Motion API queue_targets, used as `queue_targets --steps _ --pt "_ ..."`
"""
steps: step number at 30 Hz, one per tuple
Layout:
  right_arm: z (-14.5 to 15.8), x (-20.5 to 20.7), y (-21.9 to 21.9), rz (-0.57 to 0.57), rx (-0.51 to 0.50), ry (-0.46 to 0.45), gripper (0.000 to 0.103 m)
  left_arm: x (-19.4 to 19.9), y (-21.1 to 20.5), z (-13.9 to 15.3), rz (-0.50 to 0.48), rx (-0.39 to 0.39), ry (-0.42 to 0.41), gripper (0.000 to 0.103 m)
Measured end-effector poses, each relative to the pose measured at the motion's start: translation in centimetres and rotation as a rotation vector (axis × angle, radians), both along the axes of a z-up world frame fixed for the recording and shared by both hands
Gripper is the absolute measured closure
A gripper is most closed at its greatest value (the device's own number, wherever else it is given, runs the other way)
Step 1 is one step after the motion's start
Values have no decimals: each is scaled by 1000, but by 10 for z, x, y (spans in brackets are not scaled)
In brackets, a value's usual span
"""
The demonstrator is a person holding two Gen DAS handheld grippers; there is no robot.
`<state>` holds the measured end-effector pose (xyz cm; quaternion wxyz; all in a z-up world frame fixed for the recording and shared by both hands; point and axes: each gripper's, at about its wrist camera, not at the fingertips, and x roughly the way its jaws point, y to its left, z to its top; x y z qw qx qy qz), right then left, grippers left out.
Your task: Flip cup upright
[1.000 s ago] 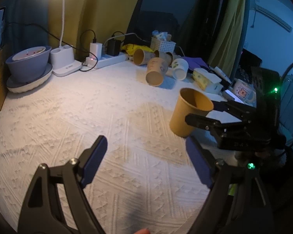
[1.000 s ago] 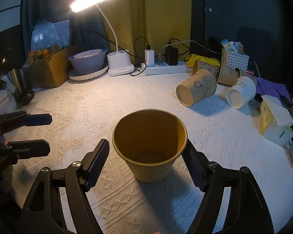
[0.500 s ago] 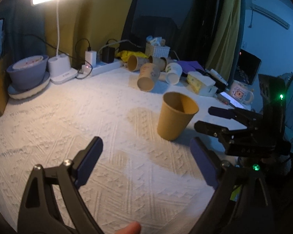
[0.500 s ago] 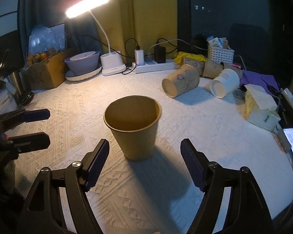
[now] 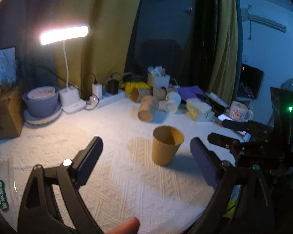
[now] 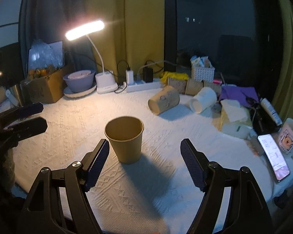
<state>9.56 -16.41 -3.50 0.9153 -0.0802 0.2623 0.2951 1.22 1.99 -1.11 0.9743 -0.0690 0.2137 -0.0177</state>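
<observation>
Cup [image 6: 125,138] upright (mouth up), free; 2 grippers, left [image 5: 146,162] & right [image 6: 144,162], wide open, empty; tipped cups [image 6: 164,102] behind.

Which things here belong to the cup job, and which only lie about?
Job: brown paper cup, standing upright; right tool, open.

Lying about: tipped paper cups, desk lamp, purple bowl, power strip, tissue box, phone, mug.

Bare white cloth [image 6: 68,117] lies open around the upright brown cup [image 6: 125,138], from 6 through 9 to 12 o'clock in the right wrist view. At 1 to 2 o'clock toppled cups [image 6: 164,102] crowd the way; a tissue box [image 6: 235,119] and phone [image 6: 273,156] block 3 o'clock.
</observation>
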Motion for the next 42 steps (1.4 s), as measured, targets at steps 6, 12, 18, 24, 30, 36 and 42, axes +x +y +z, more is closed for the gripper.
queue_targets --steps 6,12,18,24,30,36,42 --pt "20 -14 -6 -2 18 -42 25 -14 -6 18 31 15 -74 11" --pt "39 -24 -10 -6 24 -70 25 -26 -19 34 80 76 -147 11" --pt "56 -36 -11 -15 26 -113 25 -37 -24 51 147 103 -203 11" --pt "69 -47 -10 -10 36 -153 25 -45 -27 60 149 108 -252 11" --pt "69 -45 -10 -11 38 -141 25 -39 -22 56 164 84 -233 11" --pt "63 -39 -9 -20 36 -124 25 -36 -18 47 180 81 -221 11" --pt "57 -31 -7 -21 29 -106 25 -30 -17 41 174 71 -201 11"
